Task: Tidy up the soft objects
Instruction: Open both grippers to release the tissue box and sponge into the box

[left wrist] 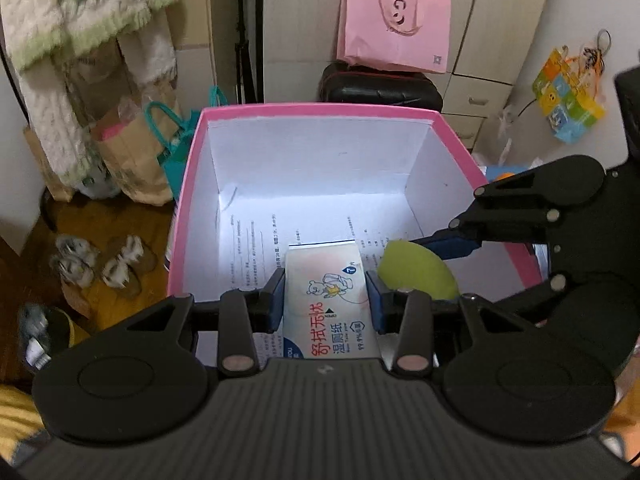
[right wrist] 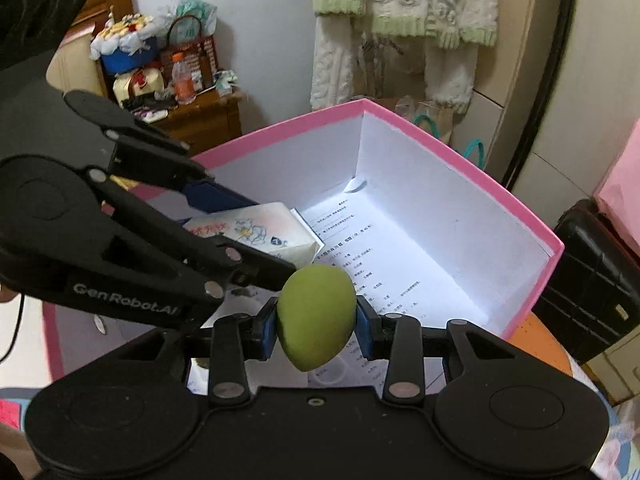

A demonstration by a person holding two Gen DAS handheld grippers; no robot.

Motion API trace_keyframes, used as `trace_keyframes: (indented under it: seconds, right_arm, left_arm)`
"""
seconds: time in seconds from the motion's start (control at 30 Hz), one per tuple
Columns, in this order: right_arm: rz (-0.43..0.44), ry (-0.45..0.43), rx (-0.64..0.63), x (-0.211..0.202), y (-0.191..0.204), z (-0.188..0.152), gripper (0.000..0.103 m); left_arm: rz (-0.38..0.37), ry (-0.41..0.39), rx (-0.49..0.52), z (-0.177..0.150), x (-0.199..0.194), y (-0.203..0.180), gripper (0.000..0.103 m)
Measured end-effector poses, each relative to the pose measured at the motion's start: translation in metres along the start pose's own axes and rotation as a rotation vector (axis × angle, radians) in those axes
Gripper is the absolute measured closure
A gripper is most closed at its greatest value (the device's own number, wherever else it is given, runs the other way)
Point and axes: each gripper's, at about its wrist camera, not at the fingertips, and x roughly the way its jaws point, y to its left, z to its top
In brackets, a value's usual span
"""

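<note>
Two tools (both clamped), wipes pack (left wrist: pixel 328 300), sponge (right wrist: pixel 316 316)

My left claw (left wrist: pixel 326 300) is covering the near end of the wipes pack (left wrist: pixel 328 300), so the print there is running out of sight under my housing. My right claw (left wrist: pixel 416 252) is hiding the far side of the green sponge (left wrist: pixel 416 274). From the right camera, my left claw's arm is blocking much of the pack (right wrist: pixel 260 232), and its lettering is blurring. The text on the paper (right wrist: pixel 368 264) lining the box (right wrist: pixel 460 160) is staying too small for me to read. The sweater (right wrist: pixel 404 0) is getting cut off at the top edge.
</note>
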Motion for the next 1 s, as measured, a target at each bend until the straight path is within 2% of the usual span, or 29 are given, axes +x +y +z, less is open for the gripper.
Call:
trace_keyframes:
  seconds: [0.2,0.37,0.43,0.47,0.83,1.0]
  right_arm:
    - [-0.007,0.064,-0.063,0.016,-0.001,0.013,0.058]
    - [-0.008,0.103,-0.064,0.028,-0.002,0.014,0.055]
    - [-0.005,0.092,-0.051,0.025,-0.003,0.014,0.045]
    - [-0.007,0.082,-0.048,0.023,-0.004,0.014,0.044]
    - [-0.029,0.016,-0.035,-0.018,0.011,0.004,0.044]
    - [-0.035,-0.007,-0.030,-0.038,0.019,-0.001,0.044]
  left_arm:
    - [0.022,0.043,0.003,0.007,0.016,0.000,0.063]
    - [0.013,0.020,0.007,0.011,0.011,-0.001,0.052]
    - [0.008,0.011,0.006,0.011,0.005,-0.003,0.046]
    - [0.014,0.004,0.009,0.010,0.000,-0.003,0.042]
    - [0.058,-0.044,0.056,-0.008,-0.055,-0.015,0.039]
    - [0.046,-0.027,0.090,-0.021,-0.076,-0.024,0.029]
